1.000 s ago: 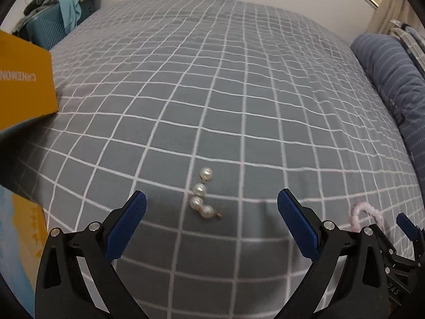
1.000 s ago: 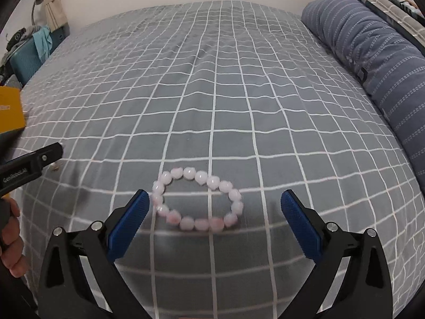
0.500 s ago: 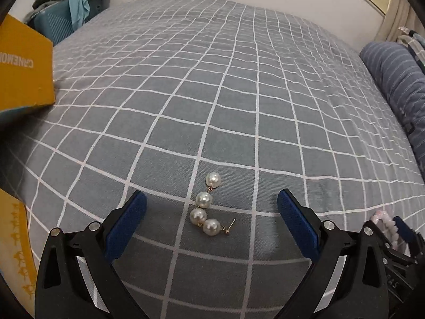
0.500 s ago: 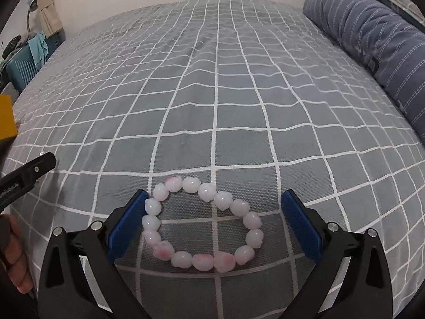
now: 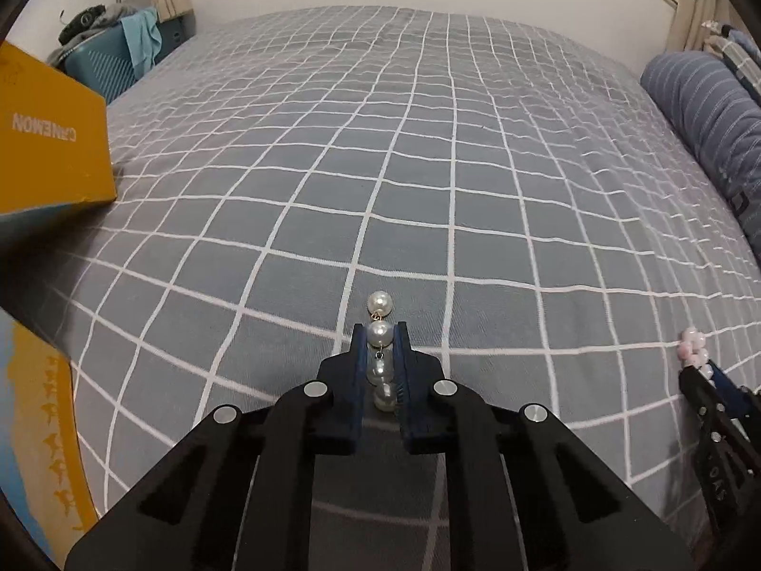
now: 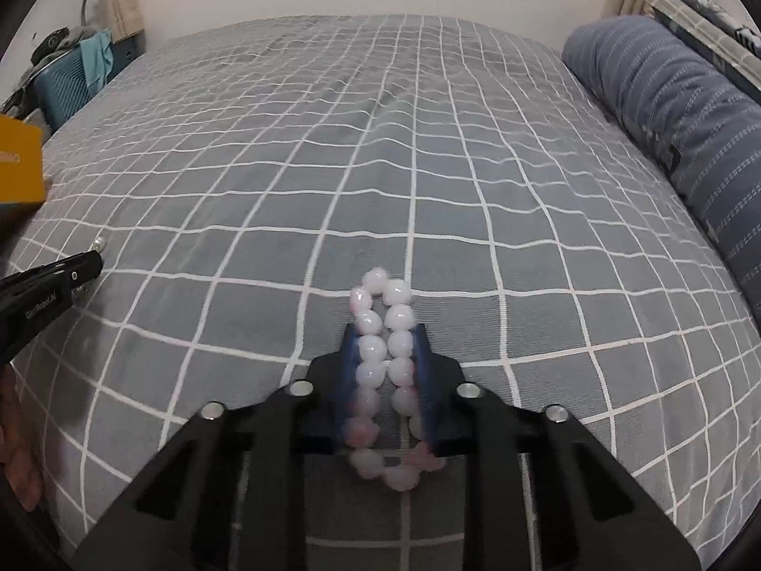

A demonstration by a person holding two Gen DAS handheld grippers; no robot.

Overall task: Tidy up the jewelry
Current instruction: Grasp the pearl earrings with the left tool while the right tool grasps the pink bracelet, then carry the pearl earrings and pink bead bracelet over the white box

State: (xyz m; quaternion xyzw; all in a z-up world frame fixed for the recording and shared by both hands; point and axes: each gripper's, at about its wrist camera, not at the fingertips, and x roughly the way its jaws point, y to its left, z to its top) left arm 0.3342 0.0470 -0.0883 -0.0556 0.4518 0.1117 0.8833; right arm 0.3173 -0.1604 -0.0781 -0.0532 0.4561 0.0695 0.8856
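Note:
My left gripper (image 5: pixel 380 338) is shut on a pearl earring (image 5: pixel 379 303), a short string of white pearls; its top pearl sticks out past the fingertips, low over the grey checked bedspread (image 5: pixel 428 166). My right gripper (image 6: pixel 385 338) is shut on a pink bead bracelet (image 6: pixel 380 304), squeezed into two rows between the blue pads, its loop ends showing in front and behind. The bracelet's tip (image 5: pixel 692 345) and the right gripper also show at the right edge of the left wrist view. The left gripper's finger (image 6: pixel 52 280) shows at the left of the right wrist view.
A yellow box (image 5: pixel 47 142) stands on the bed at the left, with yellow and blue packaging (image 5: pixel 38 428) nearer. A blue striped pillow (image 6: pixel 675 109) lies along the right. A teal case with clothes (image 5: pixel 109 52) stands beyond the bed's far left corner.
Both grippers have come down to the bed and closed: the left on the pearl earring, the right on the pink bracelet, which is now pinched flat.

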